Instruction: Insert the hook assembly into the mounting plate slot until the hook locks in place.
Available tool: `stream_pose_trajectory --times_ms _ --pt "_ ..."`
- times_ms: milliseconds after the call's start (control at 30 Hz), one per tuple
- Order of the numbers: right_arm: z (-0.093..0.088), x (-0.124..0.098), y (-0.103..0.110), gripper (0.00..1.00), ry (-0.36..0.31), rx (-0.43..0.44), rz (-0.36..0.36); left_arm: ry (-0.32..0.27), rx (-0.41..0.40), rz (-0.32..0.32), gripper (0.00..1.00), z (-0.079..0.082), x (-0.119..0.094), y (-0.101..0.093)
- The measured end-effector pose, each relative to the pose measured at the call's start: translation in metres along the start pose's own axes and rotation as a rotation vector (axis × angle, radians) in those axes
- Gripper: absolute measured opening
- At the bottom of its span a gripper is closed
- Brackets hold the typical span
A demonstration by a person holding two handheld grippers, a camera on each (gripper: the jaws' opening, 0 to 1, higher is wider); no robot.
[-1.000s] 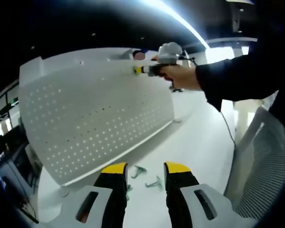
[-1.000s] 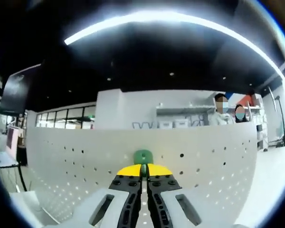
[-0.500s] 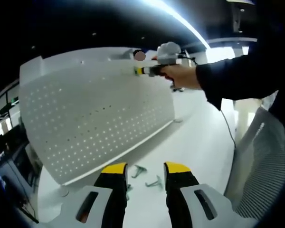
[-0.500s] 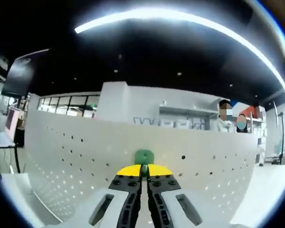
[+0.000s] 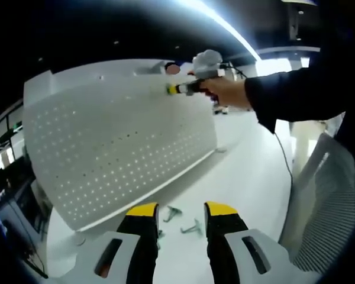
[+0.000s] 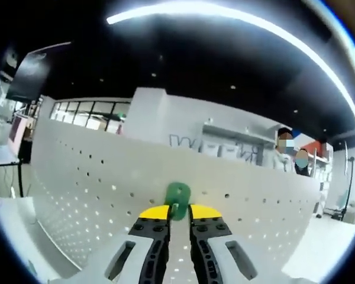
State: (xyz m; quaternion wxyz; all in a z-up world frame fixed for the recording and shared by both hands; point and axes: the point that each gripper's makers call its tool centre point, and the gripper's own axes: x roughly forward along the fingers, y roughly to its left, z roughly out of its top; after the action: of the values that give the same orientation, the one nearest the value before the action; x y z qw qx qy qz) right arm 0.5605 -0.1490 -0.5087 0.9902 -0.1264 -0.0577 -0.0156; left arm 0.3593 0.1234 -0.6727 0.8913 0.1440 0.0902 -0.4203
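Touching hand-held gripper [image 6: 178, 212]: apparently hook [image 6: 178, 194].

The mounting plate [image 5: 118, 148] is white, dotted all over with a regular grid of small holes, and the counter [image 5: 248, 183] under it is plain white. The hook [image 6: 178, 194] is green, and each pair of tongs [image 5: 180, 214] [image 6: 178, 212] is black with yellow tips on a white body. Grey-green hooks [image 5: 183, 220] lie on the counter, and the sleeve [image 5: 290, 97] is dark.
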Motion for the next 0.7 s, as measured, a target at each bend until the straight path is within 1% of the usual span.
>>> stream_pose_trajectory --times_ms 300,500,700 --pt "0.004 -0.007 0.003 0.21 -0.007 -0.013 0.018 0.000 0.004 -0.005 0.32 0.000 0.000 -0.001" --pt "0.000 -0.012 0.007 0.33 0.011 -0.011 0.035 0.002 0.007 -0.006 0.31 0.000 0.000 -0.002" --pt "-0.003 -0.021 0.012 0.39 0.013 -0.002 0.059 0.004 0.012 -0.008 0.31 -0.001 0.000 -0.003"
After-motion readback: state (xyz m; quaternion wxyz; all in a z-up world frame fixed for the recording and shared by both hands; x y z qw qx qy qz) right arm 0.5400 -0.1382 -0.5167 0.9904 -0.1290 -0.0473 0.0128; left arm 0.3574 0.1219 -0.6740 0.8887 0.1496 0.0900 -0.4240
